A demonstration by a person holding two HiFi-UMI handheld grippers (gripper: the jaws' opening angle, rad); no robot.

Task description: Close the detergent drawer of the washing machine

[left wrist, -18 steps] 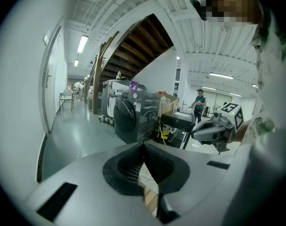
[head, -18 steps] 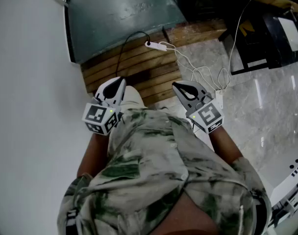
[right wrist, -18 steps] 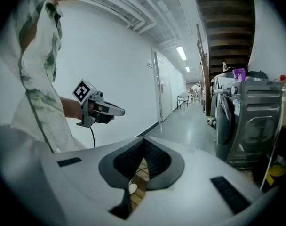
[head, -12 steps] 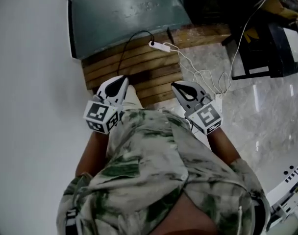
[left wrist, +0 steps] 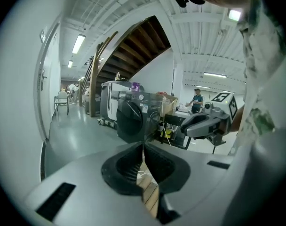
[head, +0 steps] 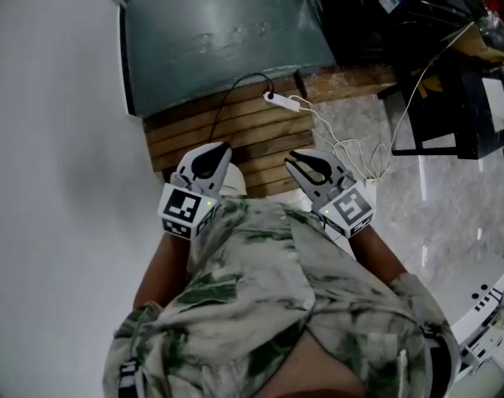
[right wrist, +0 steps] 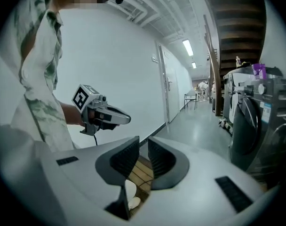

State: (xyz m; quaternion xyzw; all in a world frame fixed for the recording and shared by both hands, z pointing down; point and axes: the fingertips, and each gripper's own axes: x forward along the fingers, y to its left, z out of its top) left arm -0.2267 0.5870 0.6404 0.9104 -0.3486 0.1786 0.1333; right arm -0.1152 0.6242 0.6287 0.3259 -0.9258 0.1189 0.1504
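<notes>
Holds left gripper [left wrist: 143,146] pinched shut, right gripper [right wrist: 143,143] narrowly parted, both empty; stands well off washing machine [left wrist: 133,120], detergent drawer probably unclosed.

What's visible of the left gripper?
The left gripper has a smooth, light grey, plastic-looking body that tapers to two jaws lined with black ribbed pads. The jaws are shut, tips meeting, with nothing between them. A cube with black-and-white square markers sits at its rear. The person's left hand grips it from below, and a thin black cable hangs under it. It tilts slightly downward in the air, over the near edge of a wooden pallet.
</notes>
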